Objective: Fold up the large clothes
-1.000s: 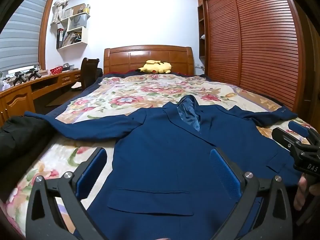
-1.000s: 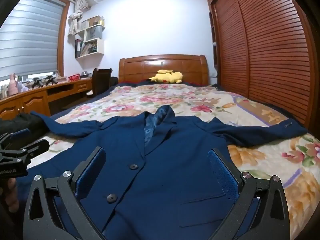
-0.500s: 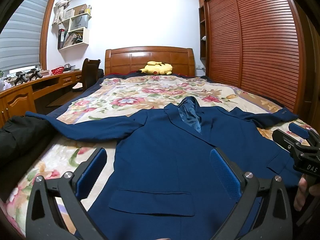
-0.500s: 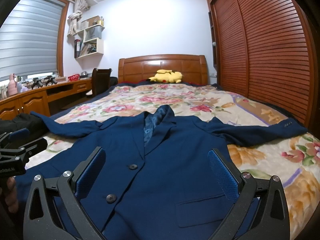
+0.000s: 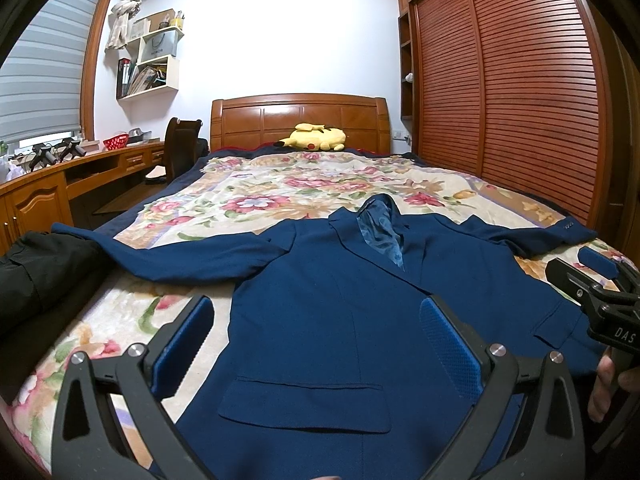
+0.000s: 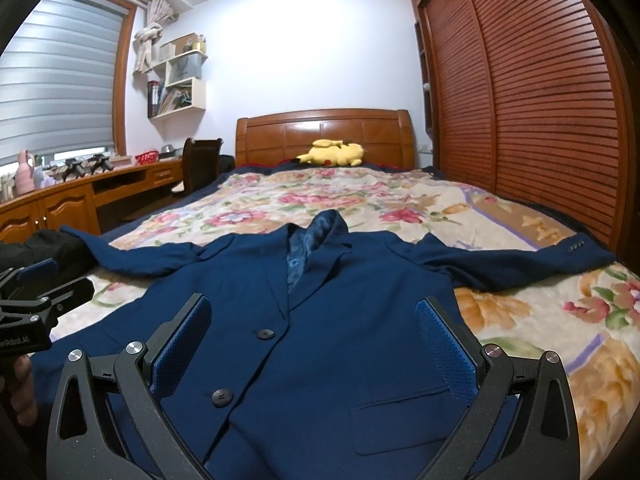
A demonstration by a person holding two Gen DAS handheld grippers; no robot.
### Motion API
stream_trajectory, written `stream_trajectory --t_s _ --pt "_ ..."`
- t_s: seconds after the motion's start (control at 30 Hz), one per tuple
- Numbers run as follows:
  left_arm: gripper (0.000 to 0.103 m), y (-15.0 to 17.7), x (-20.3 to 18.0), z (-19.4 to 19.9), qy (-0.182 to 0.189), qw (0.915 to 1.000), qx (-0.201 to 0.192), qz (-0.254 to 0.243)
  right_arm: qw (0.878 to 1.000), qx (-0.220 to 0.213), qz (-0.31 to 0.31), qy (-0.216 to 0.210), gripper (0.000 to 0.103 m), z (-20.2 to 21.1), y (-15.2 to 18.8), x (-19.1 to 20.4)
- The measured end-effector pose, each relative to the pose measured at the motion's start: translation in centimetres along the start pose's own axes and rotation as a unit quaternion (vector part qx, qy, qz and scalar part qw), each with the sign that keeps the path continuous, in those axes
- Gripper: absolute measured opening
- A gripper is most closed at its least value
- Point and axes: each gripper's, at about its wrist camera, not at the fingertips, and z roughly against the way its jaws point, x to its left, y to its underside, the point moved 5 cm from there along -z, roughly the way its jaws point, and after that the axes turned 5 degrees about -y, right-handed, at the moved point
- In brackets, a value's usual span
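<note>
The blue jacket (image 6: pixel 352 320) lies flat and face up on the flowered bedspread (image 6: pixel 520 320), collar away from you, sleeves spread to either side. Your left gripper (image 5: pixel 316 344) and right gripper (image 6: pixel 312 344) both hang spread wide and empty above its lower front. Nothing is folded yet, so I judge a sleeve comes first: reach out past your right fingers to the cuff (image 6: pixel 576 248), pinch only that layer, and carry it inward across the chest without dragging the body.

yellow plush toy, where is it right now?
The yellow plush toy lies at the far end of the bed, centred against the wooden headboard, beyond the spread navy blazer in both wrist views.
</note>
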Motion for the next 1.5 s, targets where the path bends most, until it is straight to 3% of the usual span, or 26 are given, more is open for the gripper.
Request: stream_trajectory --t_s 1.5 --pt "0.103 -0.8 1.1 0.5 -0.003 1.0 -0.004 -0.001 1.0 0.001 -0.002 -0.003 0.103 -0.1 0.1 0.1"
